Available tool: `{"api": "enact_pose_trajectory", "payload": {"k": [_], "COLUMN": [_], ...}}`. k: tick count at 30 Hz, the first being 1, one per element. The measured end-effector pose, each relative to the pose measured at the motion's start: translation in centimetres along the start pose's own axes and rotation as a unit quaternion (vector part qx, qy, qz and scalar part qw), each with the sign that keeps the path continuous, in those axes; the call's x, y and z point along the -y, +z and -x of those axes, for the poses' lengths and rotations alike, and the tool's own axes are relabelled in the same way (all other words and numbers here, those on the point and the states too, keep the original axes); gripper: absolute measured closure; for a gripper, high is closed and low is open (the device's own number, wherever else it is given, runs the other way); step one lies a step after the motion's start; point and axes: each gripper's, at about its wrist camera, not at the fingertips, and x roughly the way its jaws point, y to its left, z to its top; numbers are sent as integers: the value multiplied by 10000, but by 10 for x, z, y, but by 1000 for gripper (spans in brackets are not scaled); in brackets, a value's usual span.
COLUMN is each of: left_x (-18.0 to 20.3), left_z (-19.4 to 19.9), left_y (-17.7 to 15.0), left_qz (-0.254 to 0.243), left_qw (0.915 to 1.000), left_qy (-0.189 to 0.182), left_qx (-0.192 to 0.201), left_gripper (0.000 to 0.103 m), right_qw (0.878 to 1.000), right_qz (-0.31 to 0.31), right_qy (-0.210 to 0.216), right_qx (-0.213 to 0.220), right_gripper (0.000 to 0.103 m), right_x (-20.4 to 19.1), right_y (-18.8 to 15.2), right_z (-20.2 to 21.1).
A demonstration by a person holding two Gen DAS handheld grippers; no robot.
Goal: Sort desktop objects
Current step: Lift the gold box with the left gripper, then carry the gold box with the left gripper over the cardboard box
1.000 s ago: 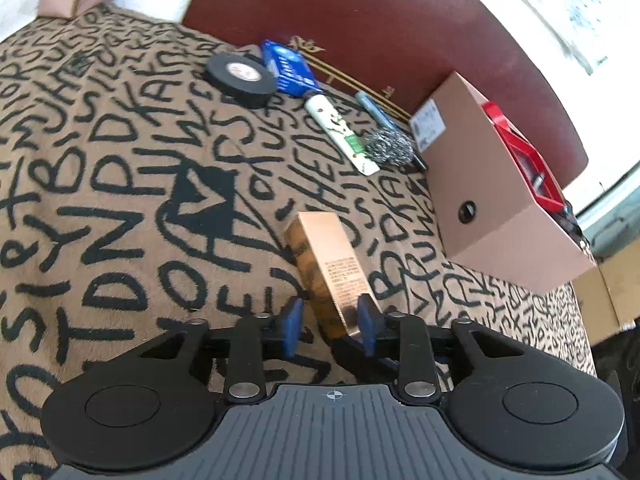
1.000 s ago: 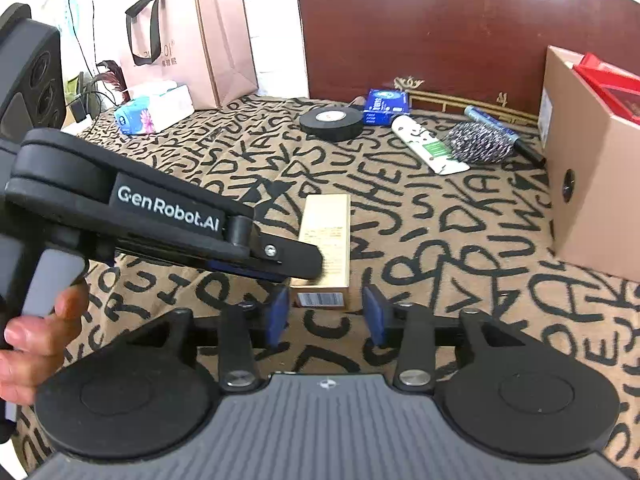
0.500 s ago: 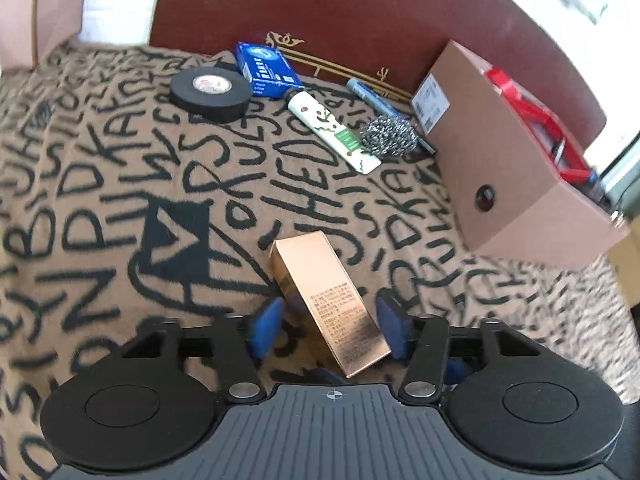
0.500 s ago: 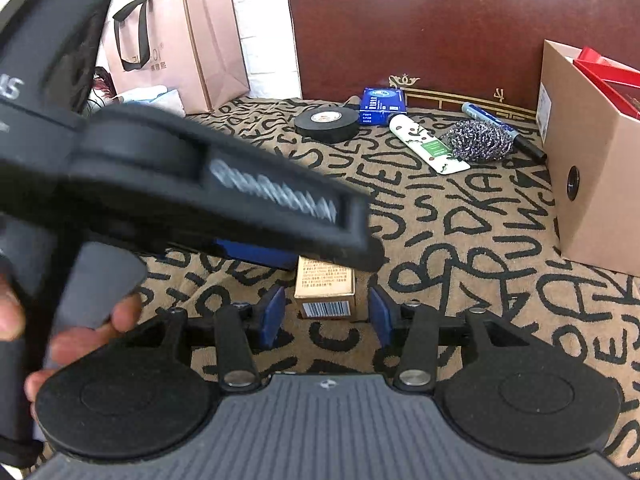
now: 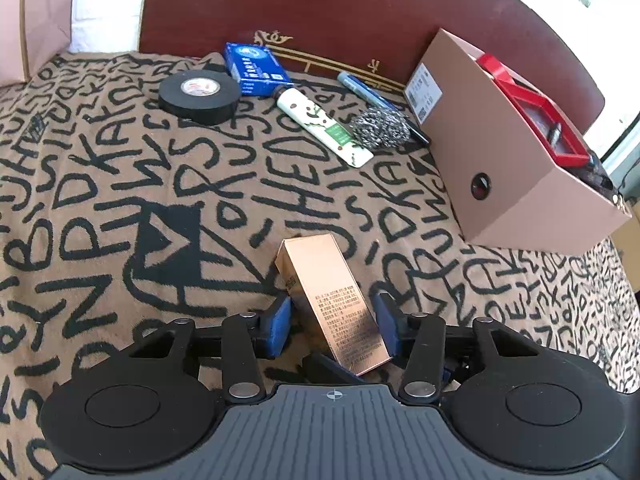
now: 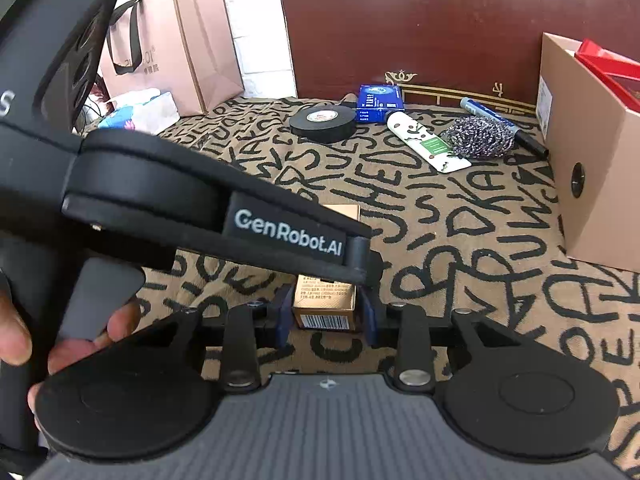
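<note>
A gold carton (image 5: 332, 300) lies on the patterned cloth (image 5: 120, 200). My left gripper (image 5: 334, 328) is open, its blue pads apart on either side of the carton. In the right wrist view my right gripper (image 6: 326, 316) is shut on the barcode end of the same gold carton (image 6: 325, 312). The left gripper's body (image 6: 200, 208) crosses above the carton there and hides its middle. A cardboard box (image 5: 500, 168) holding a red item (image 5: 532, 112) stands at the right.
At the back lie a black tape roll (image 5: 198, 96), a blue packet (image 5: 256, 68), a white tube (image 5: 324, 128), a steel scourer (image 5: 380, 126) and a blue marker (image 5: 368, 92). A dark wooden board (image 5: 360, 8) stands behind. A pink paper bag (image 6: 180, 48) stands far left.
My left gripper has opened and let go of the gold carton. My right gripper has moved up to the carton's near end and closed on it.
</note>
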Motion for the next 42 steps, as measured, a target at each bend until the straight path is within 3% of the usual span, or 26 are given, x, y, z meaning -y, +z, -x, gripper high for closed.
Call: {"api": "enact_pose_trajectory", "payload": {"k": [6, 12, 20, 26, 32, 42], "left_x": [35, 103, 205, 271, 311, 345], "left_z": [12, 33, 34, 17, -19, -91], "left_y": [4, 28, 63, 86, 118, 182], "left_qz": [-202, -792, -1397, -1676, -1637, -1608], "left_qw": [9996, 9940, 9798, 9700, 9673, 9694], "left_qy": [-163, -471, -1079, -1389, -1620, -1630], "left_qx": [117, 595, 940, 1081, 1058, 884], "left_gripper": [56, 56, 57, 57, 57, 57], "right_qw": [9996, 9949, 9765, 9626, 9549, 9577], "right_qz": [-214, -405, -569, -723, -891, -912], "right_qy": [-81, -473, -1261, -1696, -1923, -1956], "right_qx": [177, 794, 1652, 1987, 2078, 1902], "right_gripper": [64, 64, 64, 64, 64, 64], "right_x": [11, 37, 90, 143, 203, 289], "right_y": [-5, 4, 19, 30, 50, 93], "right_z": [26, 78, 144, 176, 179, 149]}}
